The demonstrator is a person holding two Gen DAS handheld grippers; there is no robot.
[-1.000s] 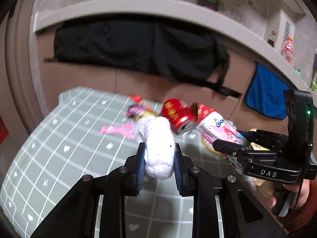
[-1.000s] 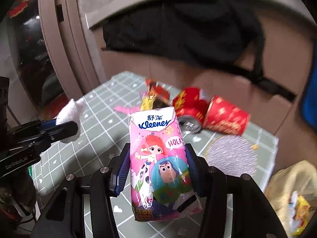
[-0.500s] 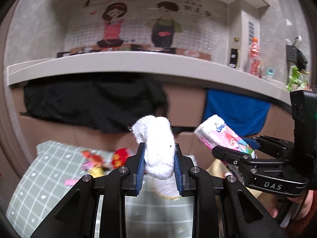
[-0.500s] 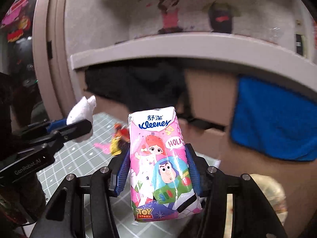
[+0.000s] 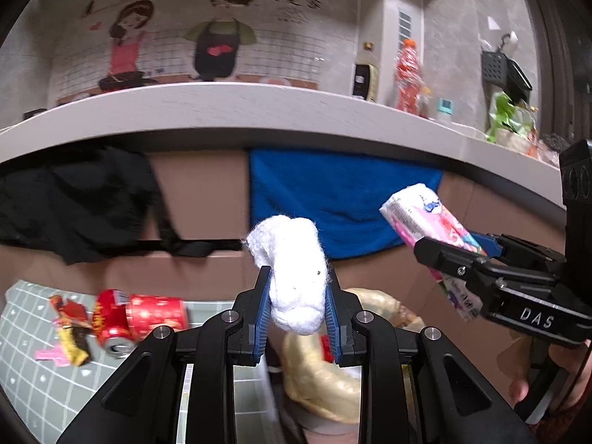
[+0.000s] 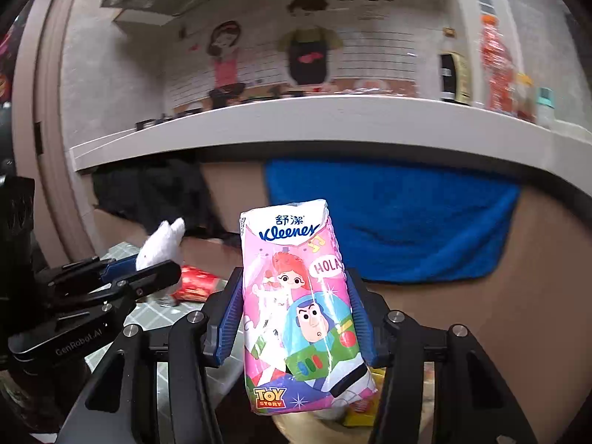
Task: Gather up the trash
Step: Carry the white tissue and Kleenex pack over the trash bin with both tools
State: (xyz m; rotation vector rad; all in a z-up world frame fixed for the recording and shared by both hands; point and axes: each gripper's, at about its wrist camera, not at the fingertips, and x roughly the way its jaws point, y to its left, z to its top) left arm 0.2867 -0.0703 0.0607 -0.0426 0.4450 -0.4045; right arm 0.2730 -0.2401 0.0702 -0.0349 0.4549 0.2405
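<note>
Left load: a crumpled white tissue wad [image 5: 294, 277] sits clamped between the blue pads of the left tongs [image 5: 296, 318], gripped mid-body, probably to keep it from slipping.
Right load: a pink cartoon-printed Kleenex tissue pack [image 6: 301, 307] stands upright, pinched at its sides by the right tongs [image 6: 296, 318].
Drop point: a yellowish plastic trash bag [image 5: 325, 373] lies open just below and ahead of both tongs.
Left behind: crushed red drink cans [image 5: 137, 318] and snack wrappers [image 5: 70, 329] on the green grid-patterned mat [image 5: 44, 388], left of the left tongs.
Edges: the mat's edge ends beside the bag.
Room: the tongs are near each other, so releasing one at a time looks safer.
</note>
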